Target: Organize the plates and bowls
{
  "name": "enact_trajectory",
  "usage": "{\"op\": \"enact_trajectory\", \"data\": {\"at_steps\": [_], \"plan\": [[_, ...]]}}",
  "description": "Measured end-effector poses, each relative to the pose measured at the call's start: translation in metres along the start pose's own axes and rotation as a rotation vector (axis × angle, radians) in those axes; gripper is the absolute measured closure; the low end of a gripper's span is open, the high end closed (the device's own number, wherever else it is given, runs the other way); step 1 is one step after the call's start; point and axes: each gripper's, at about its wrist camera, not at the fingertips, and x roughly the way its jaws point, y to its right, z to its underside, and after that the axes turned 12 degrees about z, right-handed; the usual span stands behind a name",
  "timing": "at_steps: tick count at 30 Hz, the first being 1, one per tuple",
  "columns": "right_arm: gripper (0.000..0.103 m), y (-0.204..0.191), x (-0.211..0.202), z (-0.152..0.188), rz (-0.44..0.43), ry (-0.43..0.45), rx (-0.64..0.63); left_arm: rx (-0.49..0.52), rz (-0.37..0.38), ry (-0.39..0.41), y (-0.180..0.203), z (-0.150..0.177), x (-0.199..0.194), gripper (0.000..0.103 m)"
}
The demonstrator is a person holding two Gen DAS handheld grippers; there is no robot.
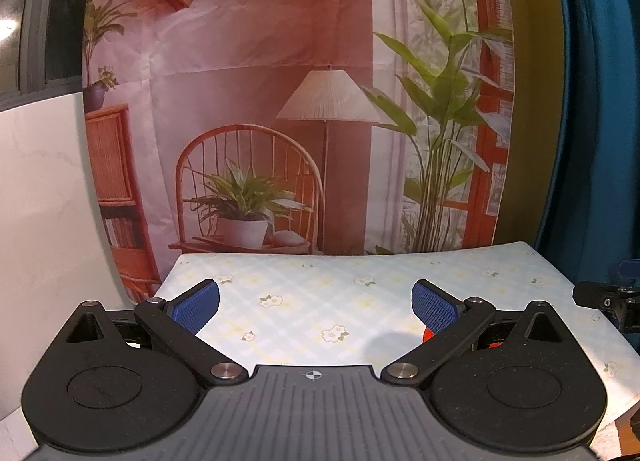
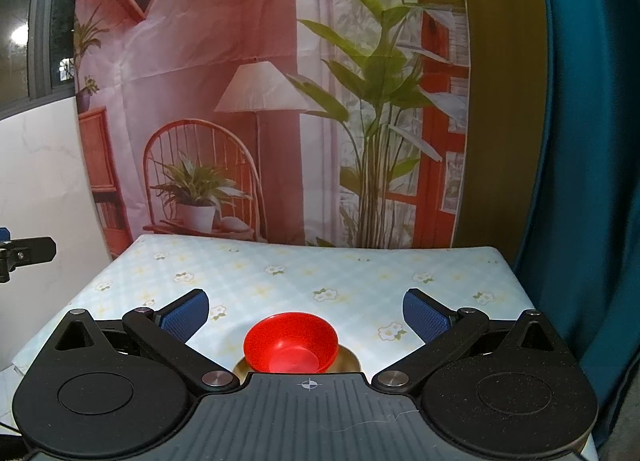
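Your left gripper (image 1: 316, 303) hangs over the tablecloth (image 1: 360, 273) with its blue pads (image 1: 196, 303) spread wide and nothing between them. Below its right finger, only a sliver of the red bowl (image 1: 428, 336) shows past the linkage; most of it is hidden there.

Your right gripper (image 2: 306, 315) also has its fingers wide apart and empty. The red bowl (image 2: 291, 347) sits upright just in front of its body, between the two finger lines but short of the pads (image 2: 426, 319), touching neither. The bowl rests on a gold plate (image 2: 347, 361), of which only the rim on either side of the bowl shows; the rest is hidden behind the gripper body.

Relative to the bowl: flowered checked tablecloth all around it, printed room backdrop (image 2: 260, 101) at the far edge of the cloth beyond it, teal curtain (image 2: 592, 181) off to its right. Your left gripper's tip (image 2: 28, 251) shows at the left edge of the right wrist view, well apart from the bowl.
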Motion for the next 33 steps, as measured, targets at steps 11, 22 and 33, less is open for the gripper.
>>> {"op": "enact_trajectory", "data": {"at_steps": [11,22,33], "plan": [[0.000,0.0016,-0.0017,-0.0024,0.000,0.005,-0.001,0.006,0.002,-0.002,0.0009,0.0006,-0.0016,0.000],[0.000,0.0033,-0.0017,-0.0036,0.000,0.008,-0.003,0.013,0.008,-0.006,0.0009,0.0006,-0.0019,0.000],[0.000,0.0045,-0.0025,-0.0042,0.002,0.009,-0.003,0.013,0.012,-0.008,-0.0003,0.0016,-0.0019,0.000]]}}
